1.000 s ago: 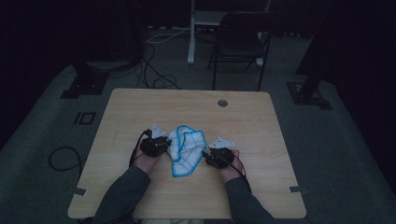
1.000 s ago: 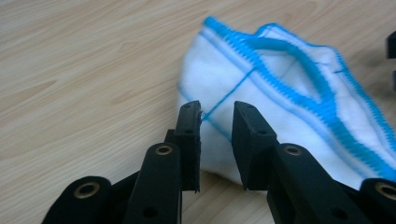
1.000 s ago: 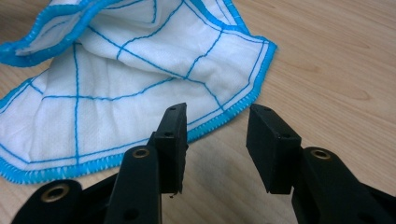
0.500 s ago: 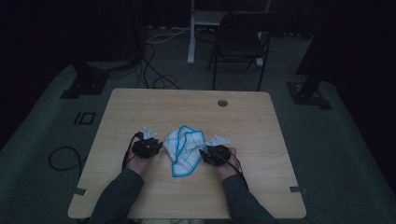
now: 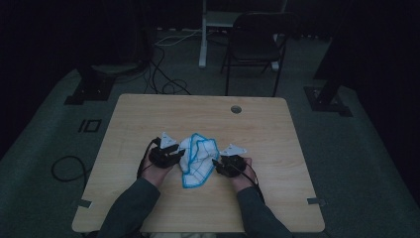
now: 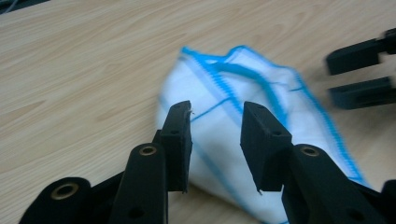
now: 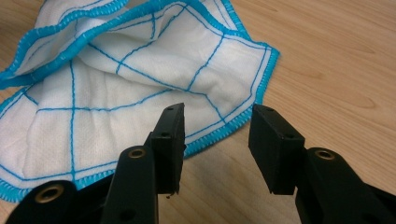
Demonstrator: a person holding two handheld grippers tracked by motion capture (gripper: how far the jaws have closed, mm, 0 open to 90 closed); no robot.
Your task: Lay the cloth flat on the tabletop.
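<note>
A white cloth (image 5: 198,158) with blue stitched edges and grid lines lies crumpled on the wooden table (image 5: 148,114), between my two grippers. My left gripper (image 5: 182,154) is at the cloth's left side. In the left gripper view it (image 6: 215,126) stands open, jaws low over the cloth (image 6: 243,93) near its edge. My right gripper (image 5: 214,162) is at the cloth's right side. Its own view has it (image 7: 217,130) open, jaws straddling the blue hem of the cloth (image 7: 116,84). The right gripper's jaws (image 6: 359,79) appear beyond the cloth in the left gripper view.
The table has a round cable hole (image 5: 236,109) near its far edge. A dark chair (image 5: 257,44) and a white post (image 5: 203,34) stand behind the table. Cables (image 5: 163,74) lie on the floor at the far left.
My left gripper drew a little to the left, then came back right to the cloth's edge. The right gripper and the cloth have barely moved.
</note>
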